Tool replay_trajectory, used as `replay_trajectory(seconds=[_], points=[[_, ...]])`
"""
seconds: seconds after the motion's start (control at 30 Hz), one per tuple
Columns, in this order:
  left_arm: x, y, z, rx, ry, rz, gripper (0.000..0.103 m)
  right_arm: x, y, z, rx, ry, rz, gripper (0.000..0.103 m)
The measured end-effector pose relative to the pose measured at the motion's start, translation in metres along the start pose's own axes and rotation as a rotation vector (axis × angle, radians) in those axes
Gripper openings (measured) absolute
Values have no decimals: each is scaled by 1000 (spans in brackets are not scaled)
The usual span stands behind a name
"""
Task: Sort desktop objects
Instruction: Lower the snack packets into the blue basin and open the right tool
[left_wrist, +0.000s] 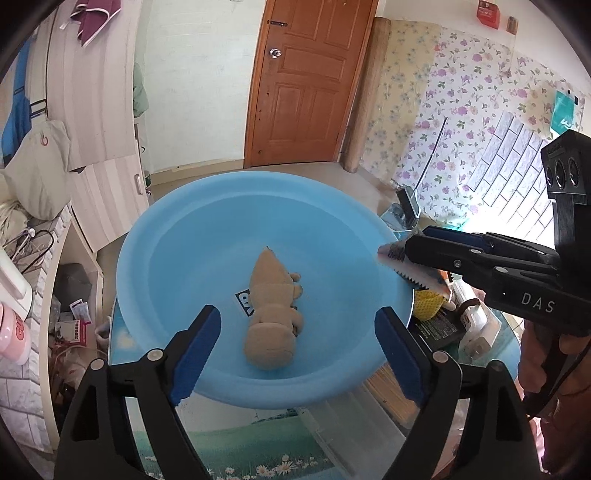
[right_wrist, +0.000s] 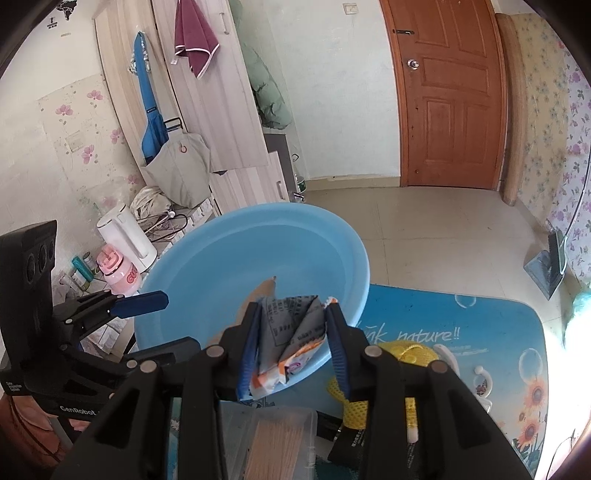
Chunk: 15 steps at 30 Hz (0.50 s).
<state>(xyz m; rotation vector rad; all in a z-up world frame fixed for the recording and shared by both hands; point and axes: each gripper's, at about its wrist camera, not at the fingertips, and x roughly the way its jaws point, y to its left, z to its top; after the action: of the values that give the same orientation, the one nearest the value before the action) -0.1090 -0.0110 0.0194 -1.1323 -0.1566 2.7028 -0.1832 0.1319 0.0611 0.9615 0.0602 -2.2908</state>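
My right gripper (right_wrist: 293, 347) was clenched on a crumpled snack packet (right_wrist: 291, 339), holding it over the near rim of the blue basin (right_wrist: 258, 236) — the packet's tip already past the edge. My left gripper (left_wrist: 297, 349) hung released, jaws wide, above the basin, where a tan plush toy (left_wrist: 271, 314) lay on the bottom. To do this drop well, I judged I should carry the packet further toward the basin's middle before letting go, since a light foil wrapper could catch on the rim and slide back onto the table mat (right_wrist: 461, 332). The yellow mesh pouch (right_wrist: 373, 391) and a clear box of sticks (right_wrist: 273, 443) waited on the mat — not yet sorted.
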Motion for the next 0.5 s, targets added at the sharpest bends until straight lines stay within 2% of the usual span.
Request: replay_trajectory(seconds=[0.3,0.5], points=[[-23,-11,-17,-18,-21,19,93,-31,1,-9,18,-42,-17,37],[-35,-20,-34,-17,-25,28,94,-54,-7,-32,51,-48,-35,37]])
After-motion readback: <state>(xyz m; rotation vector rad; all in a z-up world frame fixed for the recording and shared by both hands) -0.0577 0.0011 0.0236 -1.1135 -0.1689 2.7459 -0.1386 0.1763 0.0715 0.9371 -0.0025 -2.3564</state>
